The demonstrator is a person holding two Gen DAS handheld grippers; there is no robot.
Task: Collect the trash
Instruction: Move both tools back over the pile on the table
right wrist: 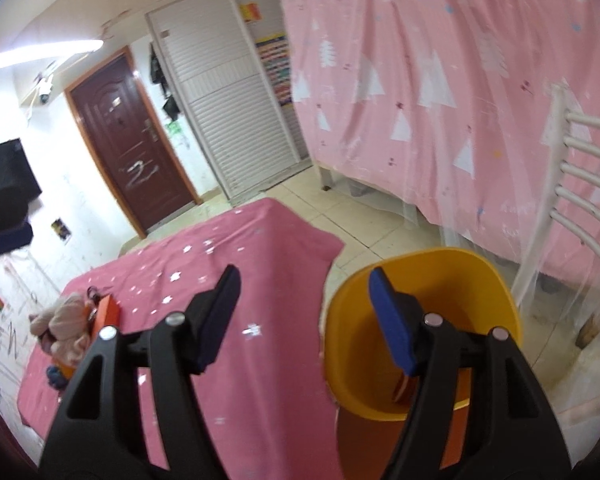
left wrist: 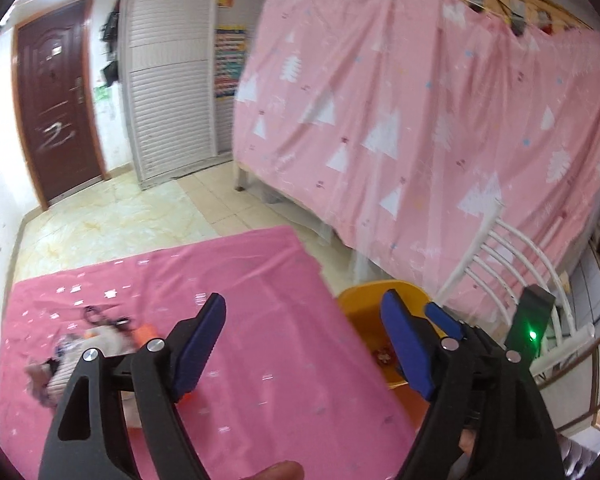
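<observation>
Curtain (left wrist: pixel 420 112) of pale pink cloth printed with white trees hangs over a bed frame and fills the far right of both views. Left of it stand a white louvred wardrobe (right wrist: pixel 228 120) and a dark brown door (right wrist: pixel 128 136) above a pale tiled floor (left wrist: pixel 112 220). Nearer, a table under a deeper pink tablecloth (left wrist: pixel 268 288) scattered with small silvery stars takes up the lower left. A white slatted chair (left wrist: pixel 496 264) stands between table and curtain.

Just beside the table's right edge sits the orange-yellow bin (right wrist: pixel 476 280), a smooth plastic tub with a rounded rim, open at the top. At its bottom lies a small crumpled piece of trash (left wrist: pixel 384 357), reddish and pale, blurred in the left wrist view; in the right wrist view only an orange sliver shows deep inside.

On the table's far left edge lies a pink plush toy (right wrist: pixel 66 328) touching an orange box (right wrist: pixel 108 312).

The left gripper (left wrist: pixel 304 320) hovers over the table's right edge with its blue-padded jaws spread wide, nothing between them. The right gripper (right wrist: pixel 304 292) hovers over the gap between table and bin, jaws moderately apart and empty.
</observation>
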